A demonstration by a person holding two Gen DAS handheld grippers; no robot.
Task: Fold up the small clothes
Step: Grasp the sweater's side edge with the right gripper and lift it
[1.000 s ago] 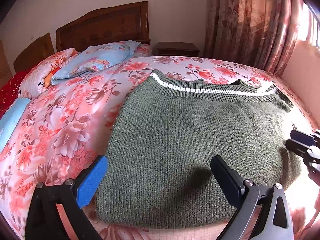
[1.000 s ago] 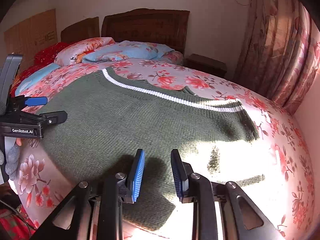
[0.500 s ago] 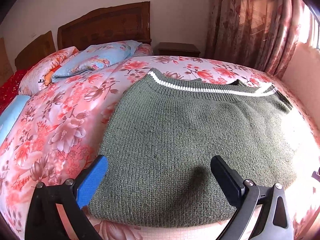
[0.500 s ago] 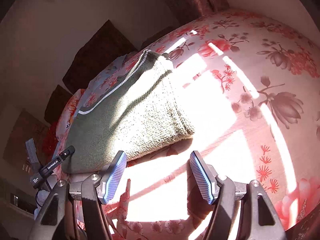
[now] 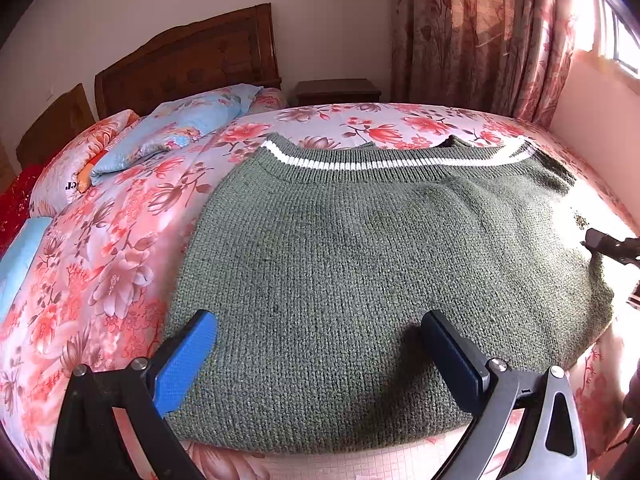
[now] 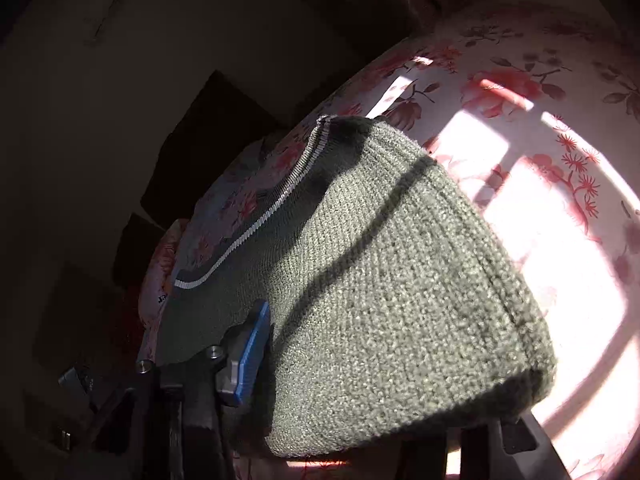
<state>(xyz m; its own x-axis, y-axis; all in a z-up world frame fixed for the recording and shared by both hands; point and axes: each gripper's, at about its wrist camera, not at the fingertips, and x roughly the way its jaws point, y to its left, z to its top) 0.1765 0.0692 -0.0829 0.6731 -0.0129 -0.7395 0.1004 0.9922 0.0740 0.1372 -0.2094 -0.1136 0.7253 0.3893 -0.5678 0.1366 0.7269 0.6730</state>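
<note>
A green knit sweater (image 5: 380, 256) with a white stripe lies folded on the floral bedspread (image 5: 100, 248). My left gripper (image 5: 320, 356) is open, its blue pads above the sweater's near edge. In the right wrist view the sweater (image 6: 400, 280) fills the frame. My right gripper (image 6: 372, 400) is open around the sweater's right side: one blue pad (image 6: 252, 356) rests on top, the other finger is hidden under the knit. A tip of the right gripper (image 5: 608, 242) shows at the sweater's right edge in the left wrist view.
Pillows (image 5: 176, 132) and a wooden headboard (image 5: 188, 64) stand at the far left. A nightstand (image 5: 336, 90) and floral curtains (image 5: 480, 32) are behind the bed. Bright sunlight falls on the bedspread (image 6: 560, 200) right of the sweater.
My right gripper has swung to the sweater's right side, opened wide, then slid in so the sweater's edge lies between its fingers. The left gripper has stayed open and almost still.
</note>
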